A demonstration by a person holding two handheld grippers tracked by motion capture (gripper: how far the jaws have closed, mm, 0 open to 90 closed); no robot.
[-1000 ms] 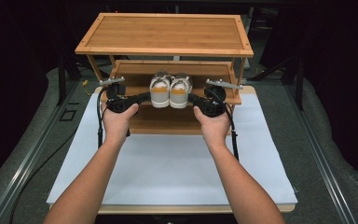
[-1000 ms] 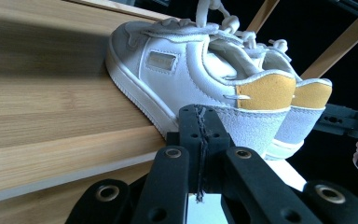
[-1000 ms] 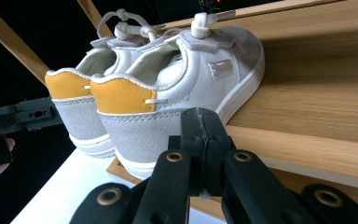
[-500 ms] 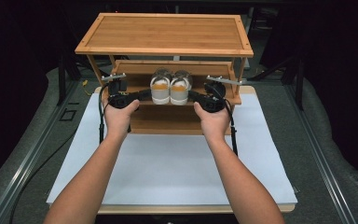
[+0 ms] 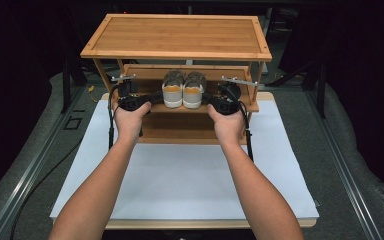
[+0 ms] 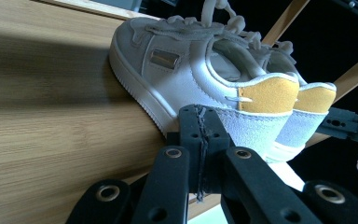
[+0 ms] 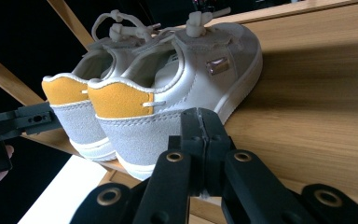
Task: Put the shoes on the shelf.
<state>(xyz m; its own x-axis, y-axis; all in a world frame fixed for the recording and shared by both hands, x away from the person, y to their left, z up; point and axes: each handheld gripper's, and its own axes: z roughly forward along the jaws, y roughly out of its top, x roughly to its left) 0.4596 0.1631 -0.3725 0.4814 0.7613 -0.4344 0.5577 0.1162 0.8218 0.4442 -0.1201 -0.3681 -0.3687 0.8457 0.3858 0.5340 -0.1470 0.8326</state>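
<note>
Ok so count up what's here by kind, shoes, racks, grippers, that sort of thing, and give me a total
Shoes: 2, a left shoe and a right shoe, side by side on the middle shelf
Wooden racks: 1, the shoe rack
Grippers: 2, the left gripper and the right gripper, both shut
White mats: 1, the mat
Total: 6

A bamboo rack (image 5: 176,35) with a bare top board stands at the far end of a table (image 5: 190,175) covered by a white sheet. On the rack's middle shelf (image 5: 180,107) sit two white shoes (image 5: 182,90) side by side, touching, yellow heel patches toward the viewer.
</note>
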